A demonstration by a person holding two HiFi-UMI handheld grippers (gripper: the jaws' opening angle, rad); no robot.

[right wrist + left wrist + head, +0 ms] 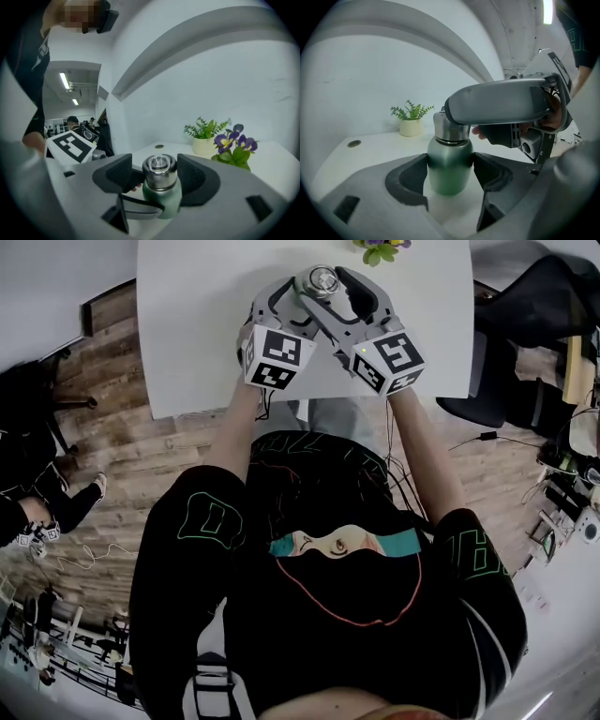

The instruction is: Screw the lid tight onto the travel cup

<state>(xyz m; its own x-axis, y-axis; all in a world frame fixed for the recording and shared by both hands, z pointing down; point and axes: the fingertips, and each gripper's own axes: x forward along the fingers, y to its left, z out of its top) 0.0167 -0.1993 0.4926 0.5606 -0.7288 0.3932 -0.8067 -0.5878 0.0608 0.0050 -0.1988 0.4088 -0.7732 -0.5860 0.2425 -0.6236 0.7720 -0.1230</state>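
While the left gripper [450,176] clamps the green metal travel cup [449,161], the right gripper [158,177] stands wide open around its steel screw lid [160,168], not gripping; seemingly mid-tightening, it must close and twist

The potted plant [411,123] stands on the table [375,145] behind the travel cup [449,171].

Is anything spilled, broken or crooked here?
Nothing stands out. The green travel cup is upright in the left gripper. Its silver lid sits straight on top, between the open jaws of the right gripper. No spill shows on the white table.
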